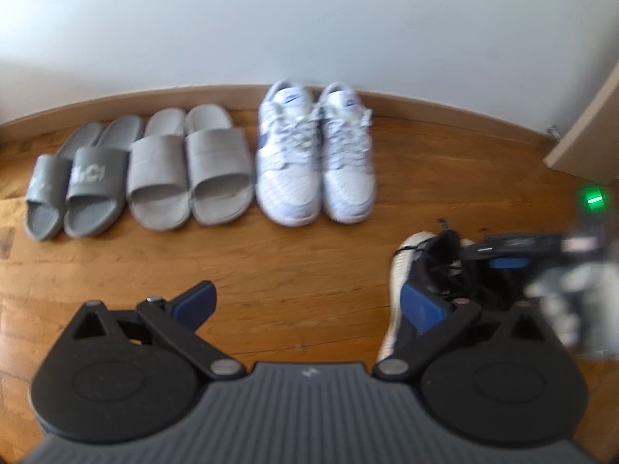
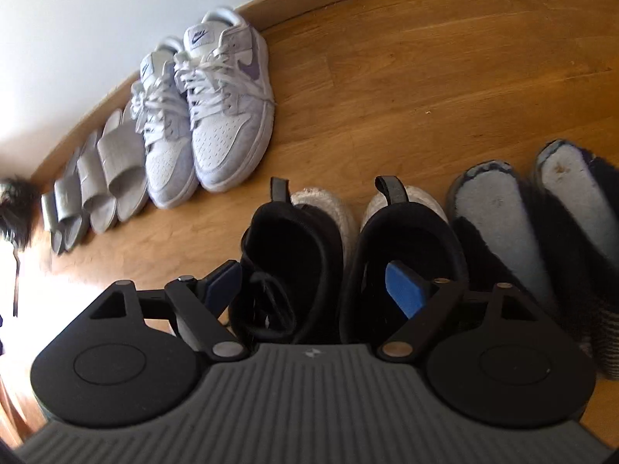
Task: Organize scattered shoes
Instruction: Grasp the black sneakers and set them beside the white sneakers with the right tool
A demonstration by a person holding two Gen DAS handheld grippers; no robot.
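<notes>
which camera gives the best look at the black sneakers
The right wrist view: both black sneakers sit side by side just ahead of the open right gripper, collars and heel tabs clear. The left wrist view shows only one, blurred and partly hidden.

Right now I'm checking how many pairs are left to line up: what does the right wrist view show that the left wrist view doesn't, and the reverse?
Only the right wrist view: both black sneakers side by side under the open right gripper, plus a pair of dark fuzzy slippers.

Only the left wrist view: the open left gripper, and a green light.

Both: white sneakers, light grey slides and dark grey slides in a row along the baseboard.
</notes>
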